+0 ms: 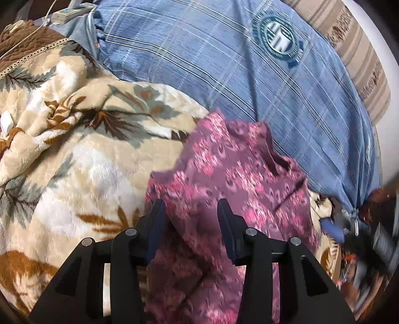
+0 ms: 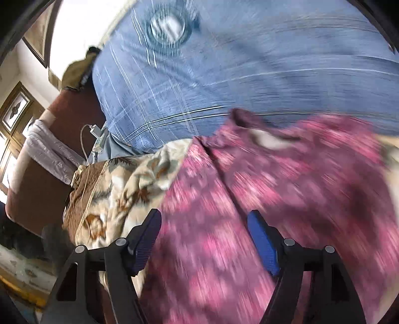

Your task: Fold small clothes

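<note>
While both views are smeared by motion blur, the nearest things are plain enough: the left gripper (image 1: 191, 206) has its two black fingers spread with a clear gap between them, nothing pinched, and the purple-pink floral-print fabric garment (image 1: 224, 179) lies directly under and ahead of that gap. In the right wrist view the right gripper (image 2: 204, 219) stands with its blue-padded fingers (image 2: 261, 239) spread wider still, holding nothing, poised over the same garment (image 2: 249, 211), which fills the lower right of that picture. Whether either gripper's tips touch the cloth cannot be told.

Just beside the garment, toward the left of both views, spreads a cream plush blanket with brown and grey leaf pattern (image 1: 74, 154), rumpled into folds; the garment rests partly on it. Beyond both lies a large blue cushion of white-striped woven cloth (image 1: 224, 74) bearing a round teal-and-white emblem (image 1: 276, 37), and the garment's far edge reaches up against it. Farthest off, at the upper left of the left wrist view, a white power strip (image 1: 72, 11) lies with a cable running from it.
</note>
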Demonstrator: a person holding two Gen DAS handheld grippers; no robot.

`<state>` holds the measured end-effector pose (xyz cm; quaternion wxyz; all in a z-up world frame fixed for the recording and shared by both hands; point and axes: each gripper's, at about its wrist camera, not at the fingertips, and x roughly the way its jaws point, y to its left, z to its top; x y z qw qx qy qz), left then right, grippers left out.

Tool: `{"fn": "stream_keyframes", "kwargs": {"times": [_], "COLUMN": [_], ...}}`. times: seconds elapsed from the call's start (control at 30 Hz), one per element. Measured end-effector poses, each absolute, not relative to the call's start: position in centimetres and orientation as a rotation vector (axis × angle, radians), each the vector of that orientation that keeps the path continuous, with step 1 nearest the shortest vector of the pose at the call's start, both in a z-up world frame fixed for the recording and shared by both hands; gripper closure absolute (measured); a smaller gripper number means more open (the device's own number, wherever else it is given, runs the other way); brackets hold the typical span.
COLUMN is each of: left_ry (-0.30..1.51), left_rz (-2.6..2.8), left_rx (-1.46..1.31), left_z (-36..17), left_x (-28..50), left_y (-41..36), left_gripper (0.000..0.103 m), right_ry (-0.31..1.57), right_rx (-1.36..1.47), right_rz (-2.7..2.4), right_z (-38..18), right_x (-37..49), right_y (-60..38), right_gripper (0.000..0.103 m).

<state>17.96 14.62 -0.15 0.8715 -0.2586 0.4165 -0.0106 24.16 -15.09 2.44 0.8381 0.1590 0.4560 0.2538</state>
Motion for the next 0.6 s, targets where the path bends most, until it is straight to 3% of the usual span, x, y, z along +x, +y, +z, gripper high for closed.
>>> {"fn": "stream_keyframes", "kwargs": {"times": [0.17,0.27,0.37,0.4,0.47,0.6], "left_ry": [0.918,0.975,1.030,1.056,1.080,1.030], "left_rz": [-0.119,-0.188,-0.220,-0.220,-0.186,-0.140], "left_rx": [-0.446,-0.452,-0.421,-0.411,-0.392,-0.371], "left_z": [0.7,-0.2,-1.5,-2.2,-2.6,-1.6], "left_x": [16.1,13.1,11.0,10.7,10.0,8.1], "left_y": [11.0,8.2,5.7,4.9,4.5,6.1], "left_gripper": [0.060,0.060,0.060,0.060,0.060,0.060], "right_ry": [0.992,1.027,1.059,1.075,1.115,1.035], "right_rx": [0.434,0.550,0.563,0.567,0.545,0.496], "right_rz": [0.314,0.271,0.289,0.300,0.317,0.282], "right_z": [-0.8,-4.5,-6.7,-7.3,-8.1,-5.2], "right_x": [13.9,10.3,9.9,10.3,10.8,8.7], "right_y": [-23.9,-27.3,-28.0,-27.9,-27.3,-27.4], "right_gripper": [0.029,0.035,0.054,0.071,0.094,0.094]}}
